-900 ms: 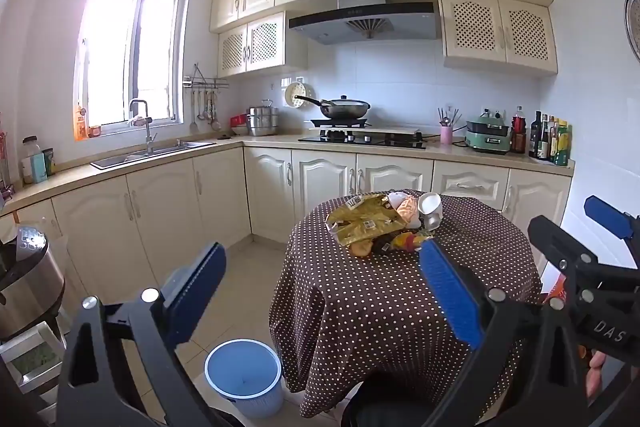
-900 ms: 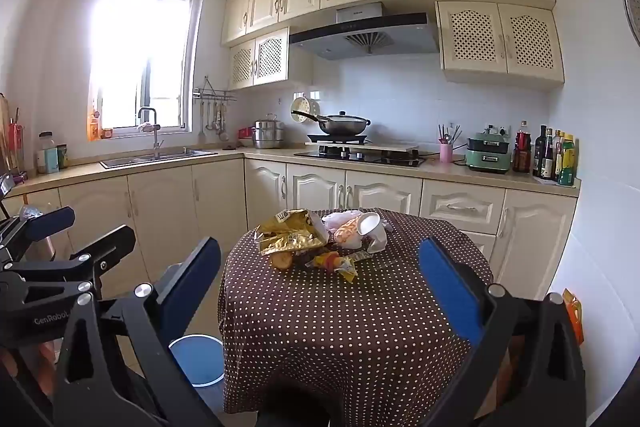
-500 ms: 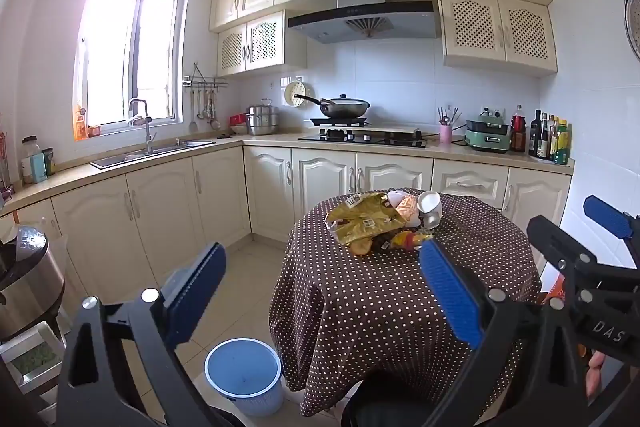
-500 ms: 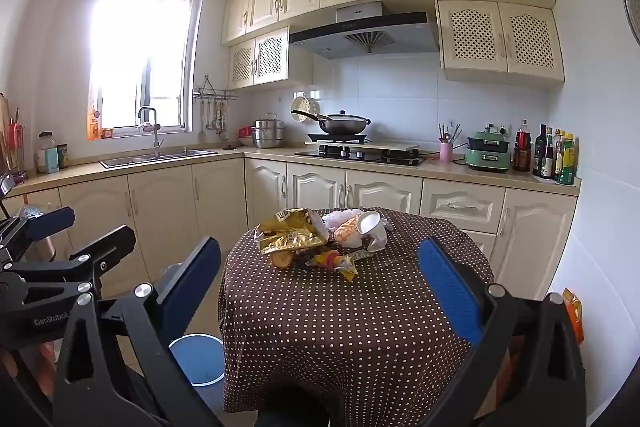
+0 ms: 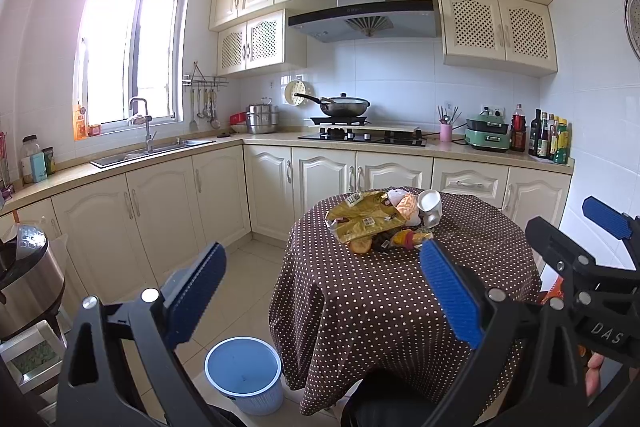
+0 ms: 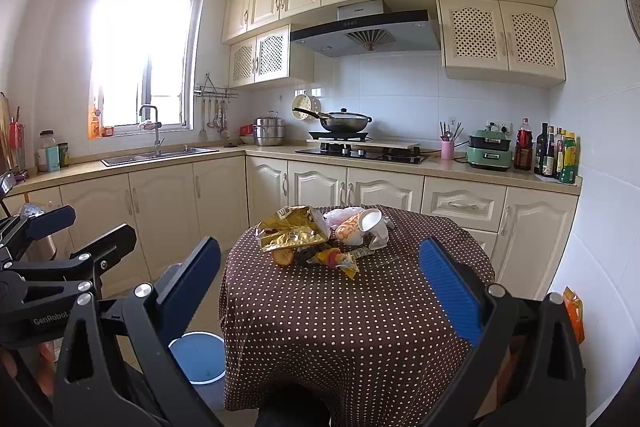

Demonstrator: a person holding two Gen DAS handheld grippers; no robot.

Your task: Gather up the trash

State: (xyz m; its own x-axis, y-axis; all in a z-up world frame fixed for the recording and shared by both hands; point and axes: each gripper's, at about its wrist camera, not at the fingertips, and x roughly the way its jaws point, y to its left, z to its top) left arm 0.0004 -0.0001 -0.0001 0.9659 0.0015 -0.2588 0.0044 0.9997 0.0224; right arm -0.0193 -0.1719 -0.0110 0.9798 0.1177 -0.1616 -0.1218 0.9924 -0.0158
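1. I've got both grippers level-ish, tipped slightly down toward the table [image 5: 400,307]; my left gripper [image 5: 324,291] stands wide with nothing between its blue pads.
2. My right gripper [image 6: 320,287] is spread just as wide, also empty, hanging beside the left one.
3. The blue bin [image 5: 244,373] sits on the floor at the table's left foot; I see only bare blue bottom inside.
4. The trash pile lies on the polka-dot cloth's far side: a gold snack bag [image 6: 294,229], a tipped white cup [image 6: 370,221], an orange wrapper [image 6: 340,259].
5. All of it is well ahead of both grippers, untouched.
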